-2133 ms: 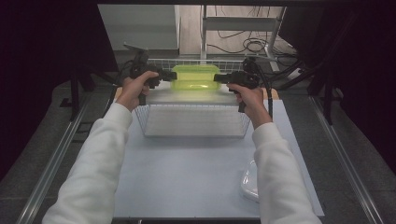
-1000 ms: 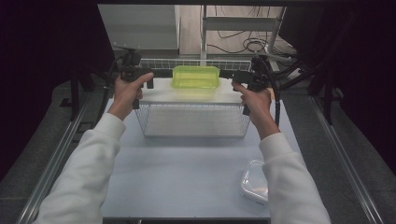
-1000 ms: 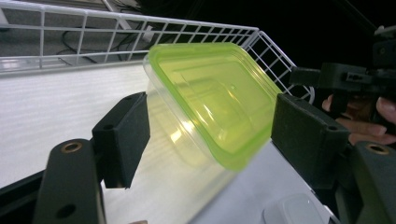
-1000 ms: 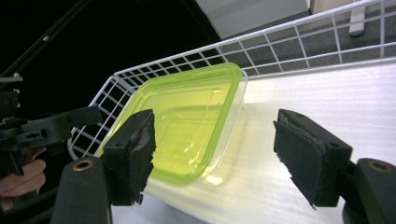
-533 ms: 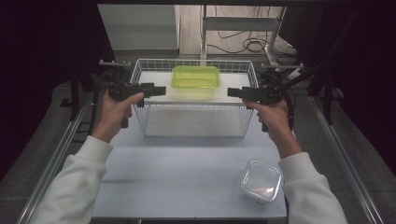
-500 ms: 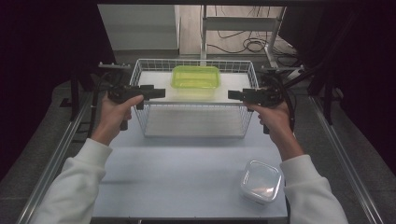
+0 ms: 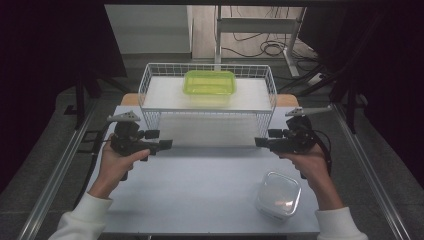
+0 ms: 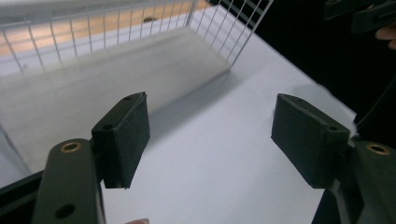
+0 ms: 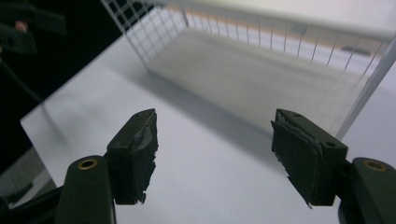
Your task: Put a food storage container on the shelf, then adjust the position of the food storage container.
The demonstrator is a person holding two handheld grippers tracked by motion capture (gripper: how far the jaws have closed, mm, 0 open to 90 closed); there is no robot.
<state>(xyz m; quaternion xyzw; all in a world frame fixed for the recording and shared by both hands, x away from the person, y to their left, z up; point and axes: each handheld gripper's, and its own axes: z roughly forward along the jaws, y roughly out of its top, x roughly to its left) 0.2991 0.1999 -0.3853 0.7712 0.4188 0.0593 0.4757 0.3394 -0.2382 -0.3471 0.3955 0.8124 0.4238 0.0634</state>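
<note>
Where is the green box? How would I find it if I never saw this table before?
Look for the white wire rack standing at the far side of the table. On its top shelf, near the middle, sits the green box. It is bright lime green and see-through, while the other container, down on the table near the right hand, is clear with no colour.

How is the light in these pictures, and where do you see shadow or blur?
High view: bright table, dark surroundings, green container sharp. Left gripper view: wire rack soft, casting a shadow. Right gripper view: pads sharp, rack behind blurred.
</note>
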